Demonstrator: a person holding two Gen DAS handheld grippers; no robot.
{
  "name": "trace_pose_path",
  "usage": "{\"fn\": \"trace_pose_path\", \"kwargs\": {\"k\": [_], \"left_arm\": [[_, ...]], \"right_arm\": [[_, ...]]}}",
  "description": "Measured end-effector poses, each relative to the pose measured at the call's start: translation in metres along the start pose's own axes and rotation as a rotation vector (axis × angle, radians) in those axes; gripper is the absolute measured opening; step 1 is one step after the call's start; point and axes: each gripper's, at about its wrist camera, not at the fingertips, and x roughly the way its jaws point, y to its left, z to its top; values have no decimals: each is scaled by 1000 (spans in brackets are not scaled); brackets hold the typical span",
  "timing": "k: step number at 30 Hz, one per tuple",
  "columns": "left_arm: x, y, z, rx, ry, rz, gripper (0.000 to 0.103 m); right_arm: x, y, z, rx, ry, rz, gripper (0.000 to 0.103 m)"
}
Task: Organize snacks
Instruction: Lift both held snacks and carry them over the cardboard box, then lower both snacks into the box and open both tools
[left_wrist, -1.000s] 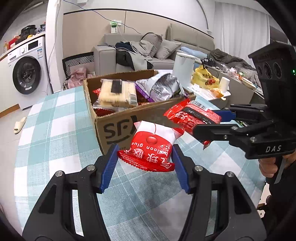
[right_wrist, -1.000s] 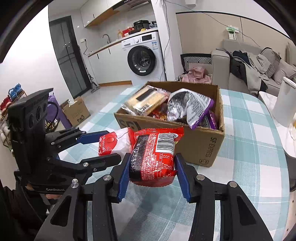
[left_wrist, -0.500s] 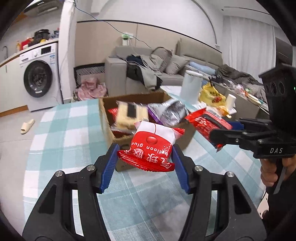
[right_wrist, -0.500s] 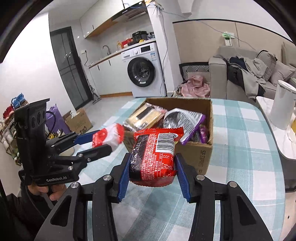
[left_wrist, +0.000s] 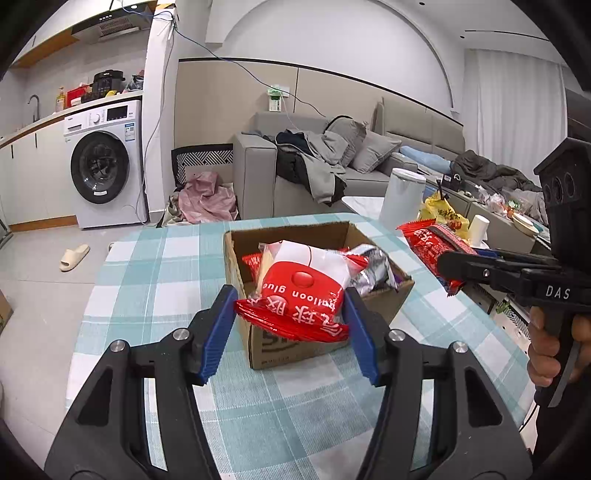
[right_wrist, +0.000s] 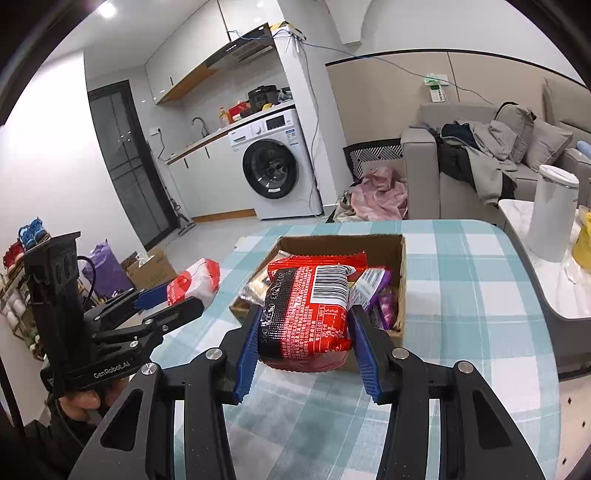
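Observation:
My left gripper (left_wrist: 291, 314) is shut on a red and white snack packet (left_wrist: 301, 291), held in the air in front of the open cardboard box (left_wrist: 325, 339). My right gripper (right_wrist: 303, 332) is shut on a red noodle packet (right_wrist: 310, 314) with a barcode, also held above the table before the box (right_wrist: 400, 258). The box holds several snack bags, among them a silver and purple one (right_wrist: 373, 291). Each gripper shows in the other's view: the right gripper (left_wrist: 448, 266) at the right with its red packet (left_wrist: 428, 243), the left gripper (right_wrist: 173, 297) at the left with its packet (right_wrist: 195, 280).
The box stands on a teal and white checked tablecloth (left_wrist: 155, 280). A white canister (right_wrist: 552, 210) and a yellow bag (left_wrist: 441, 212) sit on a side table to the right. A sofa (left_wrist: 332, 173) and a washing machine (left_wrist: 101, 166) stand beyond the table.
Both grippers have risen with their packets still gripped, so the box now sits lower and smaller in both views. More of the room behind shows.

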Motion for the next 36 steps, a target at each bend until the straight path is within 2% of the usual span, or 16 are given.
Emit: {"fn": "trace_pose_path", "kwargs": {"k": [13,27,36], "left_arm": [[8,-2,34,-1,-33,32,56],[65,2,52,-3,2,84,56],[105,7,60,-25,28,79,56]], "right_arm": [[2,2,32,-12,-30,-42,47],[41,-7,53,18,13,-55,47],[69,-23,62,44,39,-71,47]]}}
